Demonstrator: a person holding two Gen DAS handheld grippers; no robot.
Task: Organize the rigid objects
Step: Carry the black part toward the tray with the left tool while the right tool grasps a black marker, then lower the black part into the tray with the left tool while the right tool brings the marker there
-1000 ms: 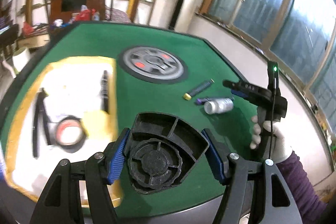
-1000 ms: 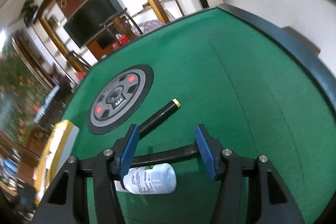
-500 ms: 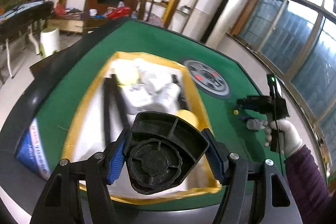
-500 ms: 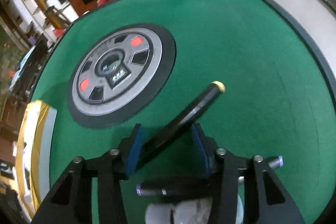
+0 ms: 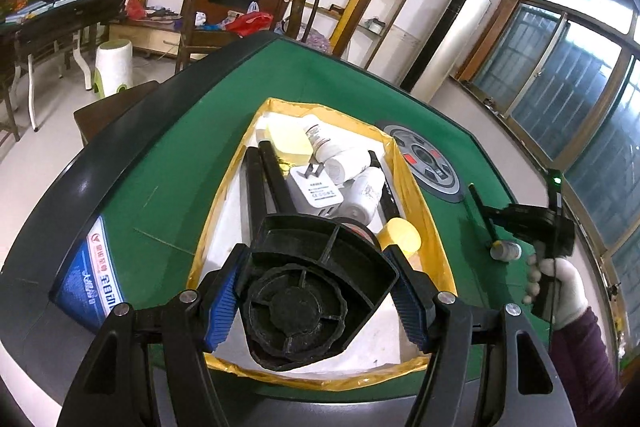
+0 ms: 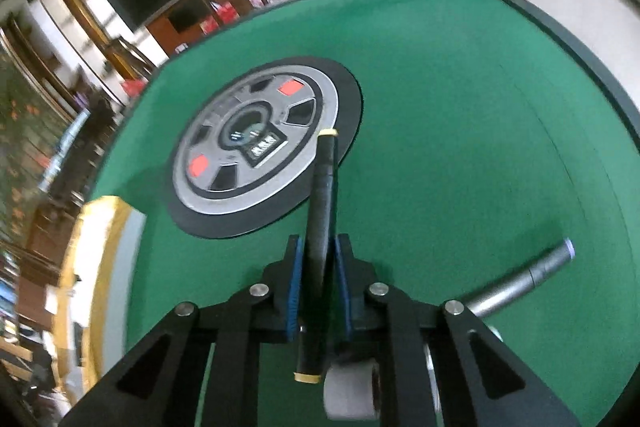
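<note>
1. Left tongs (image 5: 312, 291): lower centre of the left wrist view, spread fairly wide, blue pads pressed on both sides of a black plastic part (image 5: 316, 291) with a ribbed round hub.
2. Black plastic part: held above the near end of the box (image 5: 434, 227).
3. Box: yellow-rimmed, white inside, centre of the left view, resting on the green bench (image 5: 160, 187). Contents: white bottles (image 5: 348, 163), a white plug adapter (image 5: 316, 187), long black bars (image 5: 260, 187), a yellow cap (image 5: 400, 235).
4. Right tongs (image 6: 318, 287): lower centre of the right wrist view, jaws just closed, now nearly together and clamped on a black pen (image 6: 322, 211) with gold ends. The pen pointed up the frame along the tongs.
5. Round grey dial (image 6: 256, 147): set in the bench, upper left of the pen.
6. Grey tube (image 6: 520, 283): lying on the bench at lower right of the right view.
7. White bottle (image 6: 352, 391): bottom of the right view, under the tongs, blurred.
8. Gloved hand (image 5: 560, 287): right edge of the left view, gripping the right tongs' handle.
</note>
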